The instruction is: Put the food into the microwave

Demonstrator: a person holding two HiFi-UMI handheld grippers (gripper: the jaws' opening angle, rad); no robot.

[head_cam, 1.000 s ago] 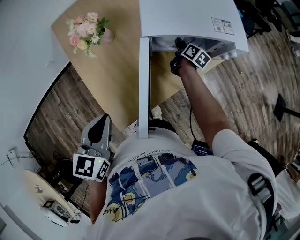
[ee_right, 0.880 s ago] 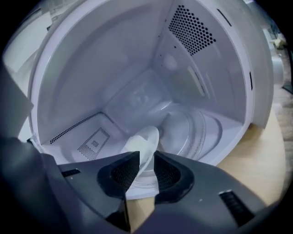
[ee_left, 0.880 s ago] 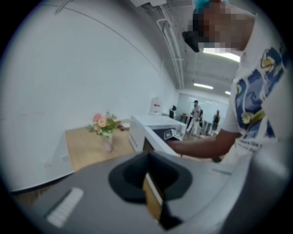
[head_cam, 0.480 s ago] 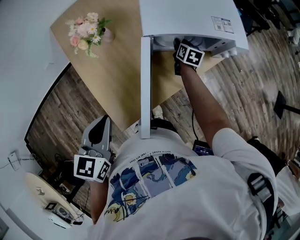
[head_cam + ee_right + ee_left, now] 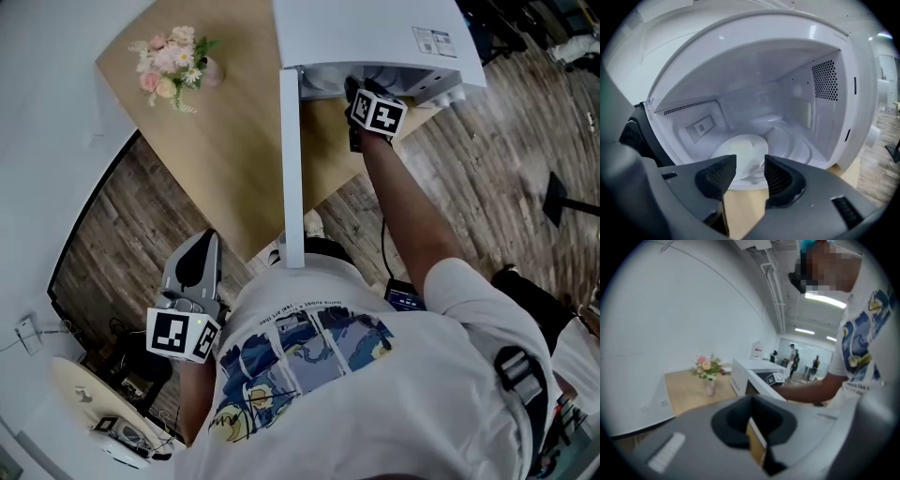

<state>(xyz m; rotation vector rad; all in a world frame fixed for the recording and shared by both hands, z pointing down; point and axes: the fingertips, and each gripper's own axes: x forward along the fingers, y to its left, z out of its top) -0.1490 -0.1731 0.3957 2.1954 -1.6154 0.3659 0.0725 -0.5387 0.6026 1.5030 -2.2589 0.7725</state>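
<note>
Right gripper (image 5: 750,169), jaws spread and nothing between them, is at the mouth of the open microwave (image 5: 825,70). There's the white plate (image 5: 740,152), lying on the cavity floor just beyond, left of centre. Left gripper (image 5: 751,405) has its jaws pressed together, down low on the near side of the table (image 5: 234,150).

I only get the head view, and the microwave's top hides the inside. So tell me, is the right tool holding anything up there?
Observer: No. The right tool has its jaws apart, with nothing between them.
Operator: Is anything inside the microwave?
Observer: A white plate lies on the floor of the microwave, beyond the tool's tips.
Operator: And the left tool?
Observer: The left tool has its jaws together and holds nothing.
</note>
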